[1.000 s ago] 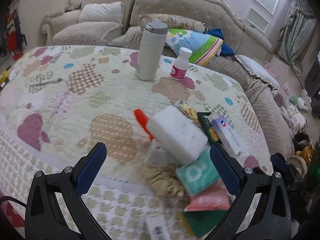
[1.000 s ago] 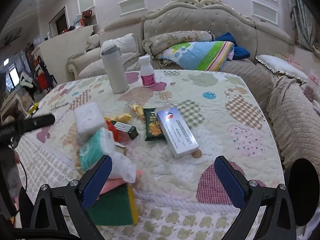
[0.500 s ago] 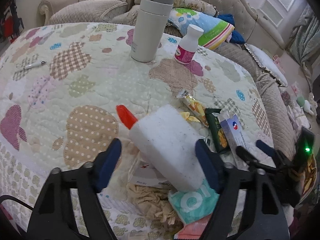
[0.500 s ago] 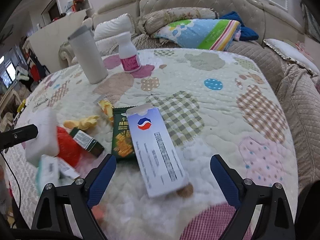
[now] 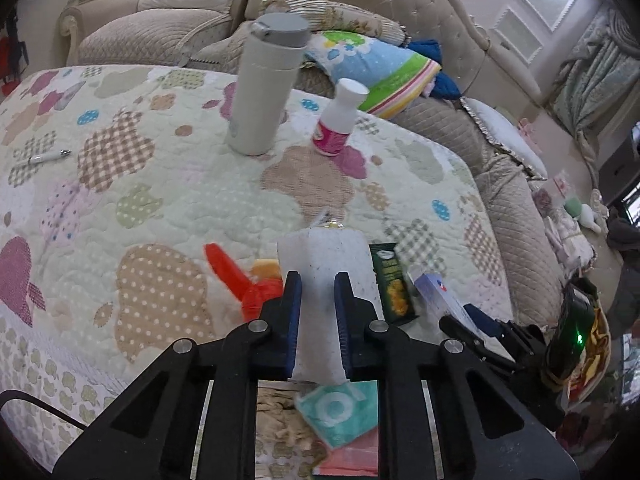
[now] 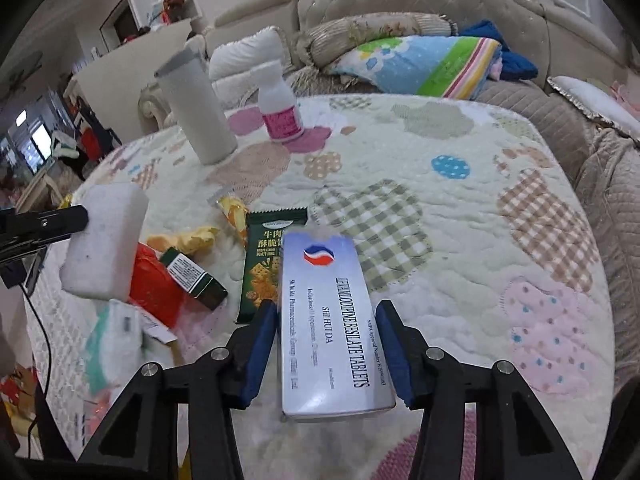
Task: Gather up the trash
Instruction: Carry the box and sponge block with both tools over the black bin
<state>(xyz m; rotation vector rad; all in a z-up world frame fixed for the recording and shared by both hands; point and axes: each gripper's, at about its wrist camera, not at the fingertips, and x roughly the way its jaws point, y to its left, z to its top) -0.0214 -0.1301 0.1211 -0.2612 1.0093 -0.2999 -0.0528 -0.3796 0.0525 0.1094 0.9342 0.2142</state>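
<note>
My left gripper (image 5: 317,280) is shut on a white sponge block (image 5: 326,264) and holds it above the trash pile; the block also shows in the right wrist view (image 6: 105,244). My right gripper (image 6: 326,312) has its jaws close around a white tablet box (image 6: 330,320) that lies on the quilted table (image 6: 460,220), touching or nearly touching its sides. A green cracker packet (image 6: 266,264), a red wrapper (image 6: 154,284), a small dark green box (image 6: 194,276) and yellow wrappers (image 6: 192,238) lie beside it.
A white tumbler (image 5: 266,88) and a white bottle with a pink label (image 5: 338,120) stand at the table's far side. A pen (image 5: 40,157) lies far left. A teal tissue pack (image 5: 340,412) and beige crumpled paper (image 5: 276,420) lie near the front edge. Sofas surround the table.
My left gripper has closed on the white sponge block and lifted it. My right gripper has moved forward over the tablet box and narrowed its jaws around it.
</note>
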